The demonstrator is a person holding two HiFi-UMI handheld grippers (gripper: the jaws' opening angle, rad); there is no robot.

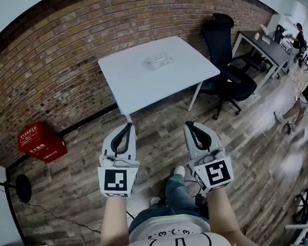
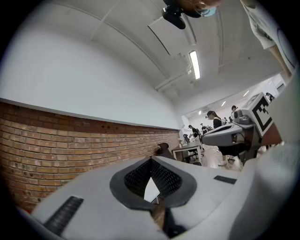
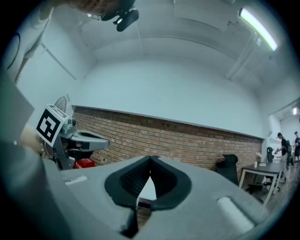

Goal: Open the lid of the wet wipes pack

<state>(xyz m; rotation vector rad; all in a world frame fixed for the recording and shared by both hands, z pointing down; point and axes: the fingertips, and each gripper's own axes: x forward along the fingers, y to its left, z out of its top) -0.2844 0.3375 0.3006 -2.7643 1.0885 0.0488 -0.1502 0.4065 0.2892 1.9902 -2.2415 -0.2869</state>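
On table (image 1: 142,87), wipes pack (image 1: 158,61) lengthwise L-R

A white square-topped table (image 1: 141,79) stands at twelve o'clock near a red-brown brick wall (image 1: 48,63); a black swivel office chair (image 1: 228,64) at two o'clock, a red rectangular box (image 1: 41,143) on the wood-plank floor (image 1: 264,155) at nine.

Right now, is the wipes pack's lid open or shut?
Looks shut: the wet wipes pack on the table shows no raised flap, but is tiny.
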